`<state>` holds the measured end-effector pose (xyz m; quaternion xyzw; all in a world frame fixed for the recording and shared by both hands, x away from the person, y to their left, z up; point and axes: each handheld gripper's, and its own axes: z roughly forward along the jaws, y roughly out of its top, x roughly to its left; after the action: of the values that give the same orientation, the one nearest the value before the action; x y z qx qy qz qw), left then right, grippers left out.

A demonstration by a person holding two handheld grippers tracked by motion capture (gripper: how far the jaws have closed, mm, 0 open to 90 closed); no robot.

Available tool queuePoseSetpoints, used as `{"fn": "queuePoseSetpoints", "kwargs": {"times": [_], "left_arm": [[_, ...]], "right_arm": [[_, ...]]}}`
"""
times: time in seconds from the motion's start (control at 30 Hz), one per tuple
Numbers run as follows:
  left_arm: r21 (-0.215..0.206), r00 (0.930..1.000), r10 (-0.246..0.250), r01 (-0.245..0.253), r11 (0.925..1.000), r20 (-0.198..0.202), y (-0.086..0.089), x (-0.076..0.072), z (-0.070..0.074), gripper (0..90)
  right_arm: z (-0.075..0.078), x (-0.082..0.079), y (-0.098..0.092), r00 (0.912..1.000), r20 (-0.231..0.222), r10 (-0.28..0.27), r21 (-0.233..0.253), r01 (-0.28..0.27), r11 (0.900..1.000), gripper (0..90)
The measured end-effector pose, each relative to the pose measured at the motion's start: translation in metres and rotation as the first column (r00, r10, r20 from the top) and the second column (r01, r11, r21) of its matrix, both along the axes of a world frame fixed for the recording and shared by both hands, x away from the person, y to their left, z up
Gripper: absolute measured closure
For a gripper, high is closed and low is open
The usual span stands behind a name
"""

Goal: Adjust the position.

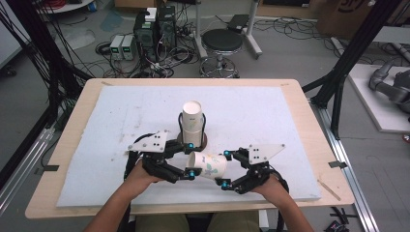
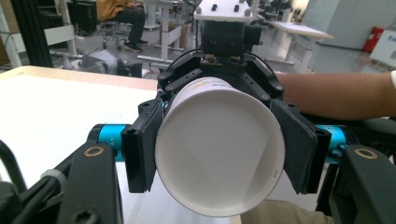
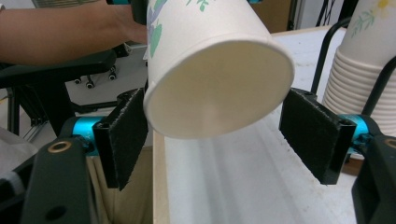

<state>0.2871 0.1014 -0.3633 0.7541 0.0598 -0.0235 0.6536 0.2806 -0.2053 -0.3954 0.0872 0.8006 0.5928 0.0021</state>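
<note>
A white paper cup (image 1: 209, 166) with a green leaf print lies on its side in the air above the white mat's (image 1: 111, 145) front edge. My left gripper (image 1: 191, 159) is shut on its rim end. In the left gripper view the cup's open mouth (image 2: 219, 149) faces me, with a pad (image 2: 140, 149) pressed on each side. My right gripper (image 1: 225, 168) is open around the cup's base (image 3: 215, 88), and its right pad (image 3: 315, 135) stands clear of the wall. A stack of cups (image 1: 192, 118) stands upright in a black wire holder behind both grippers.
The cup stack (image 3: 359, 70) is close on the right in the right gripper view. The wooden table's front edge (image 1: 193, 209) lies just under the person's forearms. Beyond the table are a black stool (image 1: 221, 41), computer cases (image 1: 154, 29) and cables on the floor.
</note>
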Motion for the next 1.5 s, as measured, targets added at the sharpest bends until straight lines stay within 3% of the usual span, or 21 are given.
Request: {"fn": "queuePoseSetpoints", "kwargs": {"times": [0.3, 0.4, 0.6, 0.63, 0.67, 0.7, 0.73, 0.9, 1.07, 1.3, 1.5], "left_arm": [[-0.062, 0.9998, -0.01, 0.008, 0.998, -0.019, 0.004, 0.0, -0.006, 37.4], [-0.062, 0.9999, -0.005, 0.004, 0.998, -0.016, 0.005, 0.0, -0.008, 37.4], [-0.026, 0.9996, 0.008, -0.009, 0.9996, -0.028, 0.006, -0.002, -0.011, 36.3], [-0.006, 0.999, 0.03, -0.03, 0.9995, -0.034, 0.005, -0.002, -0.011, 29.9], [0.027, 0.9965, 0.07, -0.069, 0.9973, -0.045, 0.003, -0.003, -0.011, 17.8], [0.056, 0.9947, 0.089, -0.086, 0.9947, -0.052, 0.002, -0.003, -0.011, 8.8], [0.074, 0.9942, 0.092, -0.087, 0.9935, -0.056, 0.002, -0.004, -0.011, 8.3], [0.111, 0.9949, 0.085, -0.079, 0.9907, -0.054, 0.004, -0.006, -0.011, 8.5], [0.151, 0.9941, 0.1, -0.093, 0.9841, -0.041, 0.007, -0.005, -0.008, 8.7], [0.189, 0.9941, 0.106, -0.1, 0.9769, -0.022, 0.008, -0.007, -0.006, 10.1], [0.233, 0.995, 0.1, -0.097, 0.9675, 0.0, 0.005, -0.007, -0.004, 10.9]], "right_arm": [[-0.001, 0.002, -0.002, 0.9995, -0.013, 0.03, 0.075, -0.029, 0.997, 32.1], [0.0, 0.002, -0.003, 0.9996, -0.003, 0.029, 0.09, -0.028, 0.996, 34.3], [-0.001, 0.003, -0.002, 0.9993, -0.014, 0.033, 0.077, -0.032, 0.997, 37.1], [-0.001, 0.003, -0.003, 0.9993, -0.015, 0.035, 0.073, -0.033, 0.997, 37.2], [0.0, 0.003, -0.003, 0.9992, -0.019, 0.035, 0.068, -0.033, 0.997, 37.4], [0.0, 0.003, -0.003, 0.999, -0.024, 0.038, 0.063, -0.036, 0.997, 37.4], [0.001, 0.004, -0.003, 0.9988, -0.029, 0.039, 0.053, -0.037, 0.998, 37.3], [0.005, 0.005, -0.005, 0.9992, -0.035, 0.019, -0.028, -0.02, 0.999, 37.2], [0.011, 0.007, -0.004, 0.9996, -0.024, 0.013, -0.11, -0.016, 0.994, 37.2], [0.019, 0.009, -0.006, 0.9999, -0.012, 0.004, -0.165, -0.006, 0.986, 37.2], [0.029, 0.011, -0.002, 0.9999, 0.007, 0.014, -0.256, -0.012, 0.967, 37.3]]}}
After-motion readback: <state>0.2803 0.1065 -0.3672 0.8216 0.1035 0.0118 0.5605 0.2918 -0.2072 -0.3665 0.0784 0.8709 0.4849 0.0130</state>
